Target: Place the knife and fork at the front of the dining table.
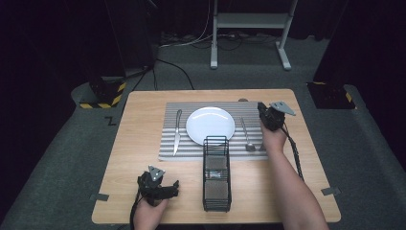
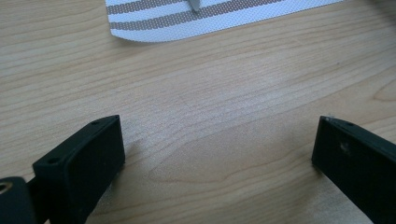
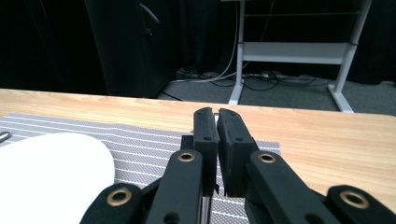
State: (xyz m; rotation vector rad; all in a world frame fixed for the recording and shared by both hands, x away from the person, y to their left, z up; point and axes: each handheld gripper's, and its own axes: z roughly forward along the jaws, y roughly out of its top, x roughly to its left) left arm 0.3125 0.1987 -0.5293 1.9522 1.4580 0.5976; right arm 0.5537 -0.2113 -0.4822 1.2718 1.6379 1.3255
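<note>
Holding my right tongs point(image 3: 217, 123) pressed together over the striped placemat point(image 3: 140, 144) beside the plate point(image 3: 51, 172); left tongs point(image 2: 217, 154) spread above the counter point(image 2: 210, 93).

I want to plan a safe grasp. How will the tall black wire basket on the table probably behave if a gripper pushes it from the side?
The wire basket looks narrow and tall, so a high sideways push would probably tip it rather than slide it. Its thin open wire suggests it is light, though the blocks inside may add some weight. Pushed low on the smooth wooden table, it should slide fairly easily.
</note>
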